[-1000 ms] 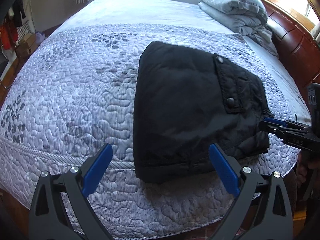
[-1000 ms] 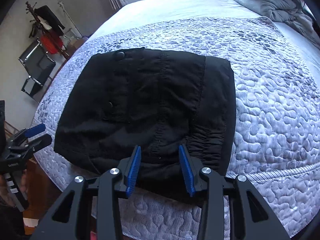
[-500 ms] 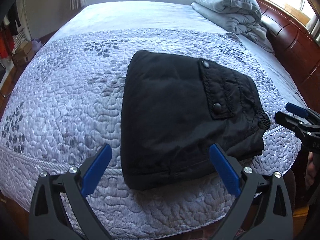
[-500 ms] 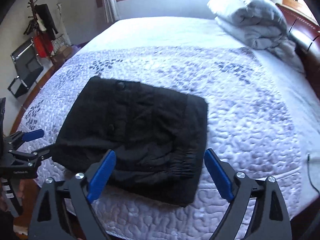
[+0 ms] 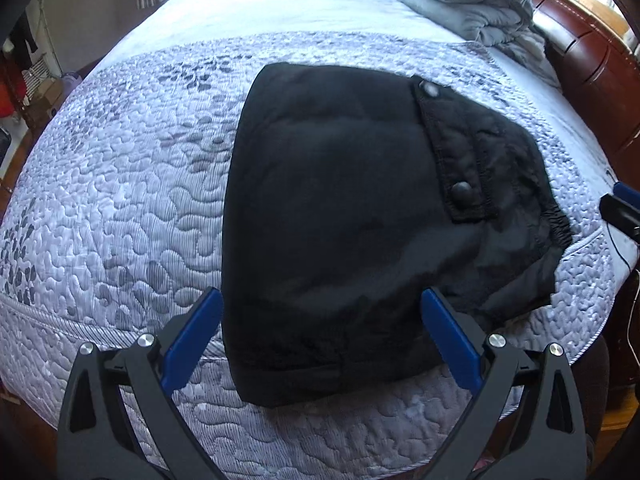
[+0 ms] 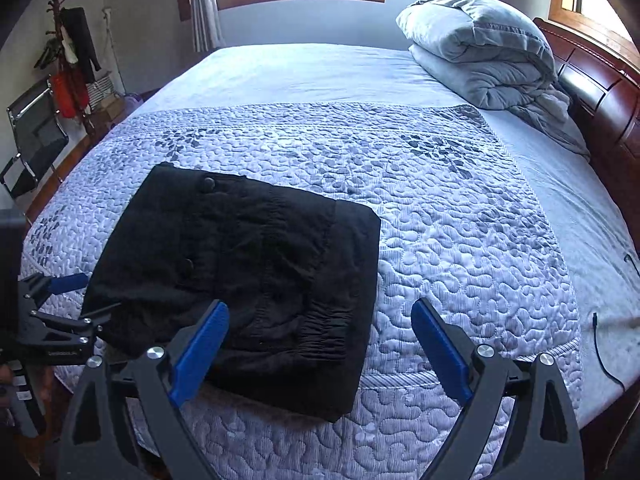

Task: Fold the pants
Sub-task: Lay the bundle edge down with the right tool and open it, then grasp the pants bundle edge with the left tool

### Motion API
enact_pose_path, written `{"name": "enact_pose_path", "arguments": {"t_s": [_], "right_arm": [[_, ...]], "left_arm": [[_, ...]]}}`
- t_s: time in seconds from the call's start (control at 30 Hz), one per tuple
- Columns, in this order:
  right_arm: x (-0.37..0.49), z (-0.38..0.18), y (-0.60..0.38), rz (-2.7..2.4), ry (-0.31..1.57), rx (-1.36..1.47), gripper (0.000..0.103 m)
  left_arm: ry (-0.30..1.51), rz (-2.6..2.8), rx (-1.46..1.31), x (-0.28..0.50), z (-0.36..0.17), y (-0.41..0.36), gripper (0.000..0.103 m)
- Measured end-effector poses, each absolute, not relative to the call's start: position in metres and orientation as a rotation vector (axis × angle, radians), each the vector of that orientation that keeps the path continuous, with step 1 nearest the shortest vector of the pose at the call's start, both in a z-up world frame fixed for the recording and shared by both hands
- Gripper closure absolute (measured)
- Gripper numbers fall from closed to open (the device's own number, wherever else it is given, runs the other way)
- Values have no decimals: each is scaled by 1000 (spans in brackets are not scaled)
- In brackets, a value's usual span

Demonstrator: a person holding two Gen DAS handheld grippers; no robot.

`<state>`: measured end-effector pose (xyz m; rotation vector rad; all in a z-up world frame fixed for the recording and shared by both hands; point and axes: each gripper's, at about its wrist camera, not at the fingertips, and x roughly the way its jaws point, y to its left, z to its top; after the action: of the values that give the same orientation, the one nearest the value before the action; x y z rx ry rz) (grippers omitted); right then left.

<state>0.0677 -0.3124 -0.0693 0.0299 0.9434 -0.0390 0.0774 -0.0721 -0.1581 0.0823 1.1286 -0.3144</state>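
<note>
The black pants (image 5: 352, 216) lie folded into a compact rectangle on the quilted bed cover, near the bed's front edge; they also show in the right wrist view (image 6: 248, 280). A pocket flap with two snap buttons faces up. My left gripper (image 5: 320, 336) is open and empty, hovering over the near edge of the pants. My right gripper (image 6: 320, 348) is open and empty, above the pants' elastic waistband corner. The left gripper also shows at the left edge of the right wrist view (image 6: 76, 300), open beside the pants.
A folded grey duvet (image 6: 484, 52) lies at the head of the bed by the wooden headboard (image 6: 604, 92). A coat rack (image 6: 68, 60) and a chair (image 6: 32, 148) stand left of the bed. A thin cable (image 6: 604, 352) lies on the right side.
My right gripper opened wide and pulled back and up from the pants' edge. My left gripper stayed open and shifted slightly closer over the pants.
</note>
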Motion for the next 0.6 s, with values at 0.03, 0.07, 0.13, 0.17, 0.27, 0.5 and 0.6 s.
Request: {"name": "enact_pose_path", "arguments": {"t_s": [0.03, 0.07, 0.13, 0.17, 0.27, 0.5, 0.6], "right_arm": [[69, -70, -313, -39, 947, 33, 10], [69, -71, -313, -39, 947, 35, 10], [70, -72, -313, -40, 947, 33, 10], [70, -73, -313, -42, 949, 30, 10], [72, -77, -314, -38, 957, 33, 10], [71, -78, -314, -41, 956, 29, 10], [73, -79, -320, -41, 960, 48, 10]], "left_arm": [[1136, -316, 71, 79, -161, -71, 4], [1137, -317, 64, 79, -162, -70, 4], [1137, -314, 51, 80, -166, -68, 4], [1138, -314, 50, 81, -167, -68, 4], [1145, -304, 64, 83, -175, -70, 2], [1165, -310, 60, 86, -174, -67, 3], [1152, -306, 65, 88, -163, -62, 3]]}}
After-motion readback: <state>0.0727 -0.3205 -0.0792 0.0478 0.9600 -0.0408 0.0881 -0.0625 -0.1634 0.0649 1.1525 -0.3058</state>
